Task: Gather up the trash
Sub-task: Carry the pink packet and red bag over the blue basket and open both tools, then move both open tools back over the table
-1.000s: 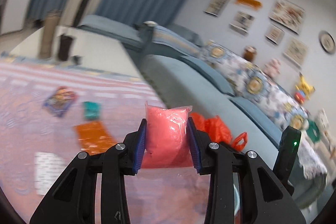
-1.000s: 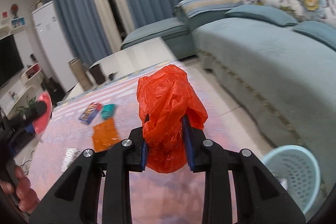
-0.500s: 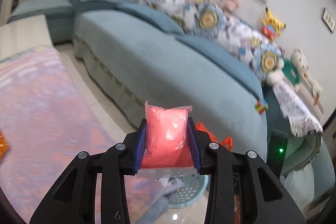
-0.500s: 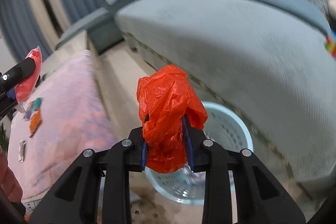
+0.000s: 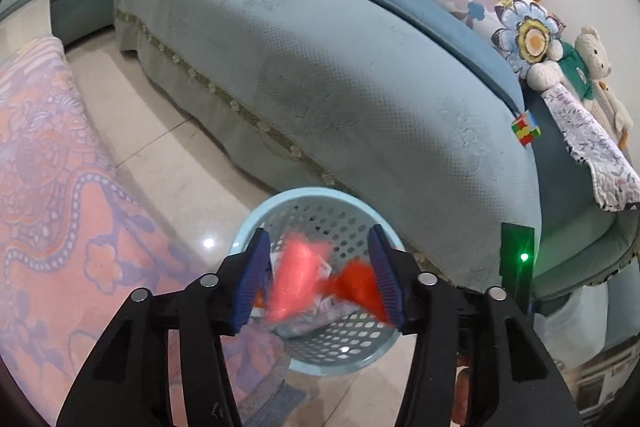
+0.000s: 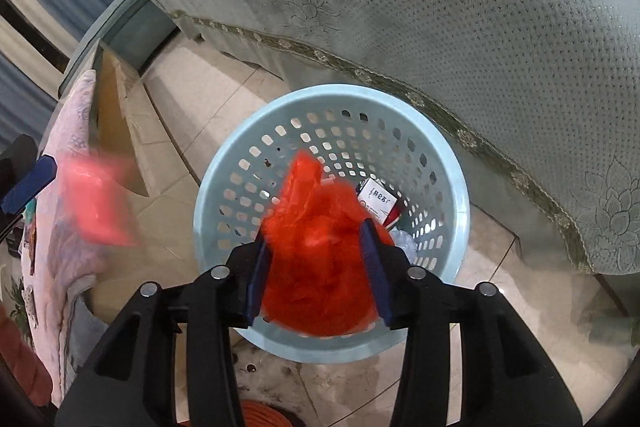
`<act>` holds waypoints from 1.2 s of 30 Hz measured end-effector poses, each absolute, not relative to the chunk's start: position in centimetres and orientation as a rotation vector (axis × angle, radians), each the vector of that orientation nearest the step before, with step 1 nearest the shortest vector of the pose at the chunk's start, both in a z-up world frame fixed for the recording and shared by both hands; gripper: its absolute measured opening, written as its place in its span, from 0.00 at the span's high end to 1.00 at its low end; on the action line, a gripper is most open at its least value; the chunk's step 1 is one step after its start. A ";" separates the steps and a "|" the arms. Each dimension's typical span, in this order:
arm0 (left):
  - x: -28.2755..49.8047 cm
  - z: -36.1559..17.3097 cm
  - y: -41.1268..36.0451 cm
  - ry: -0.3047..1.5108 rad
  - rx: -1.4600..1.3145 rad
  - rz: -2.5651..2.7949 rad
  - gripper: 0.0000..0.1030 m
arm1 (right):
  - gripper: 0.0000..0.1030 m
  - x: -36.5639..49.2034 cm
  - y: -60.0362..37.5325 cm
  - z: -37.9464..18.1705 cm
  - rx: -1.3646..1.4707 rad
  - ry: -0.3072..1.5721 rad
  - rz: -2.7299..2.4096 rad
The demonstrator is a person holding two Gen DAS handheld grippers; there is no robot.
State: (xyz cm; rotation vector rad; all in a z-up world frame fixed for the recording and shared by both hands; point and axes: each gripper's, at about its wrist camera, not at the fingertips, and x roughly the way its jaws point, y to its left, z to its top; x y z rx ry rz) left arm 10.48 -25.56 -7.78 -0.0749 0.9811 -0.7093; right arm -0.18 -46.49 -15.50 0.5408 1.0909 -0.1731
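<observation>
Pink plastic pouch (image 5: 294, 277) blurred, loose between opening left gripper (image 5: 320, 277) jaws, above pale-blue perforated plastic basket (image 6: 456, 187). Crumpled orange plastic bag (image 6: 320, 267) between opening right gripper (image 6: 318, 273) jaws, pads apparently clear, over basket. Teal sofa (image 5: 320, 67) just behind.

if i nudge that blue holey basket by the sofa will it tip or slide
The basket looks like thin perforated plastic holding only light wrappers, so probably light and easy to slide on the glossy tile floor. It stands tall and seems to narrow downward, so a high push might tip it.
</observation>
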 end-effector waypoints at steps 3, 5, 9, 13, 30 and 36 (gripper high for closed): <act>10.3 -7.1 -25.4 0.957 -0.093 -0.709 0.38 | 0.39 -0.3 -46.5 -14.8 0.518 1.063 -0.203; 10.2 -6.7 -25.1 0.945 -0.101 -0.711 0.38 | 0.39 -0.1 -46.5 -14.4 0.506 1.050 -0.192; 9.8 -6.0 -24.4 0.925 -0.119 -0.716 0.37 | 0.39 -0.3 -46.3 -13.3 0.501 1.013 -0.178; 9.3 -5.0 -23.2 0.901 -0.137 -0.710 0.38 | 0.39 -0.2 -45.1 -11.8 0.464 0.975 -0.152; 2.0 2.4 4.7 0.675 -0.280 -0.207 0.21 | 0.39 2.6 -26.8 -1.3 0.166 0.763 0.228; -0.4 0.7 12.0 0.693 -0.306 -0.045 0.22 | 0.39 4.2 -17.1 0.7 0.056 0.713 0.367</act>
